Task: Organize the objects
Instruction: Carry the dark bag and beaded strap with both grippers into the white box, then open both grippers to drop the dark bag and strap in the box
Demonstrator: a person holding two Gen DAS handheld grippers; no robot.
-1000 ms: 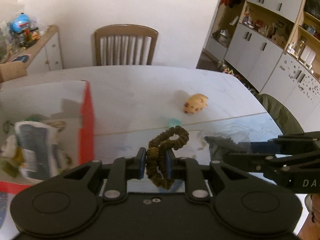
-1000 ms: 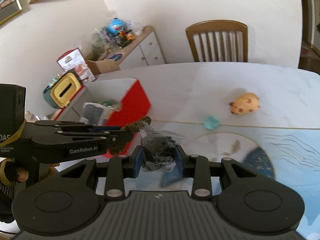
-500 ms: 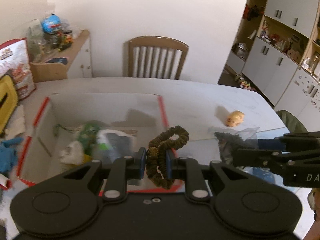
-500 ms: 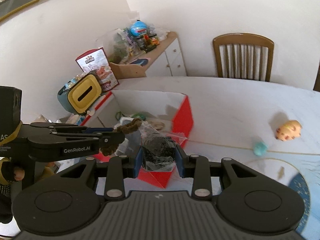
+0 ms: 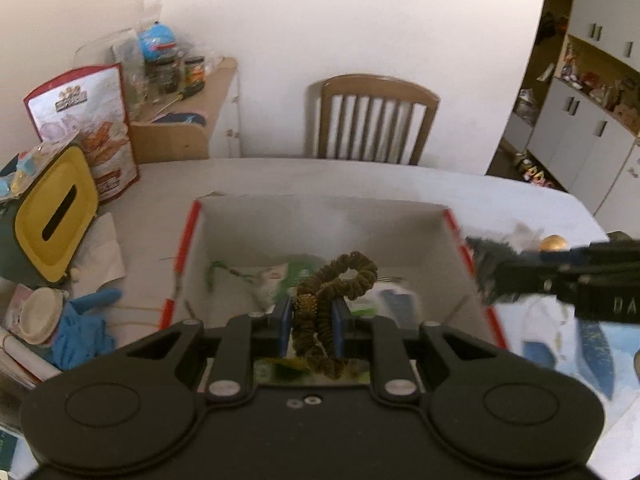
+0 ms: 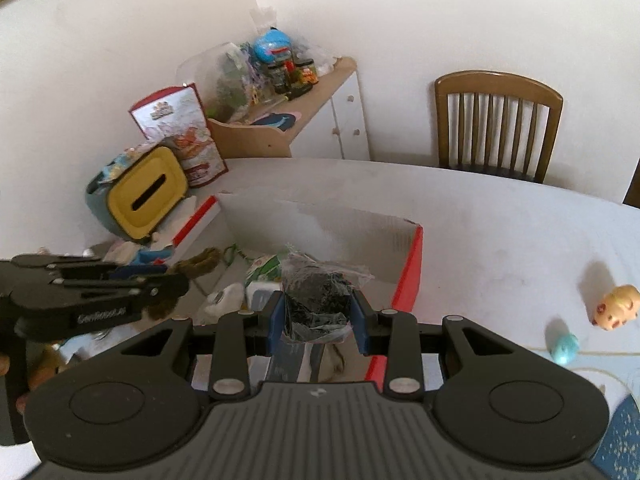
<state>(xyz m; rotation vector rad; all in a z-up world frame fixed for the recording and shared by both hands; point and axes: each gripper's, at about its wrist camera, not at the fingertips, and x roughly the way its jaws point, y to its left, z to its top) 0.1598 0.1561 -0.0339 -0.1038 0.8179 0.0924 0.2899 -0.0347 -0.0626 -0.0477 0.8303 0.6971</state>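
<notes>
Box (image 5: 320,220) on table (image 6: 500,232), both our grippers over it | left gripper (image 5: 308,316) clamped on scrunchie (image 5: 336,284) | right gripper (image 6: 318,320) clamped on bag (image 6: 316,296) | pig toy (image 6: 614,306), teal bit (image 6: 564,346) to the right

- The box (image 5: 320,220) floor at 6 o'clock is hidden behind the left gripper (image 5: 308,322)
- Packets in the box (image 5: 276,280) are blurred, their labels unreadable
- The right gripper (image 5: 496,272), at 3 o'clock in the left view, is blurred and cut off by the edge
- The dark contents of the plastic bag (image 6: 318,300) cannot be told
</notes>
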